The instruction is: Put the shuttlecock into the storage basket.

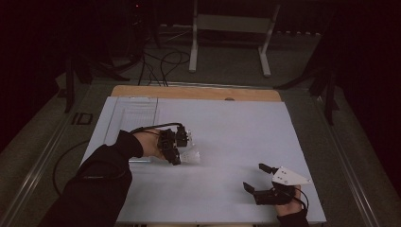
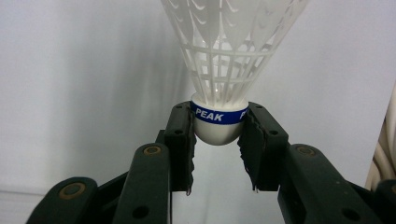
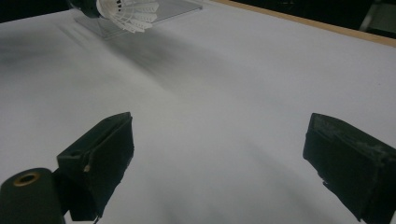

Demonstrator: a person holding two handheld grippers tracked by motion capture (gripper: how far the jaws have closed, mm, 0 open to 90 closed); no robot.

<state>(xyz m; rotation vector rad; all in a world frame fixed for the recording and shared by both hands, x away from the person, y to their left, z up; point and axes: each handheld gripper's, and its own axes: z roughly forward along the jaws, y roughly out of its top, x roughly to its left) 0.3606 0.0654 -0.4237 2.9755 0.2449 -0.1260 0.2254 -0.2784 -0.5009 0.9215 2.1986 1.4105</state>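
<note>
**A:** What is at the centre of the scene?

**B:** A white plastic shuttlecock (image 2: 226,60). Its rounded cork base carries a blue band printed with the word PEAK. In the left gripper view, the skirt fans upward and away from the jaws.

**A:** What holds it?

**B:** The left gripper (image 2: 215,140). Its two black jaws press against the cork from either side, at the blue band. In the high view, that gripper (image 1: 182,152) sits left of the table's middle, with the shuttlecock (image 1: 191,156) poking out toward the right.

**A:** And the other claw?

**B:** The right gripper (image 1: 252,176) is near the table's front right corner, well apart from the shuttlecock. Its jaws stand wide apart with nothing between them. In the right gripper view, the shuttlecock (image 3: 128,13) appears far off at the top left.

**A:** What lies around them?

**B:** A white table (image 1: 236,127) with a wooden strip along its far edge. A clear plastic sheet (image 1: 135,113) lies at the far left corner. Dark sleeves enter from the bottom. The room beyond is dim, with cables on the floor.
</note>
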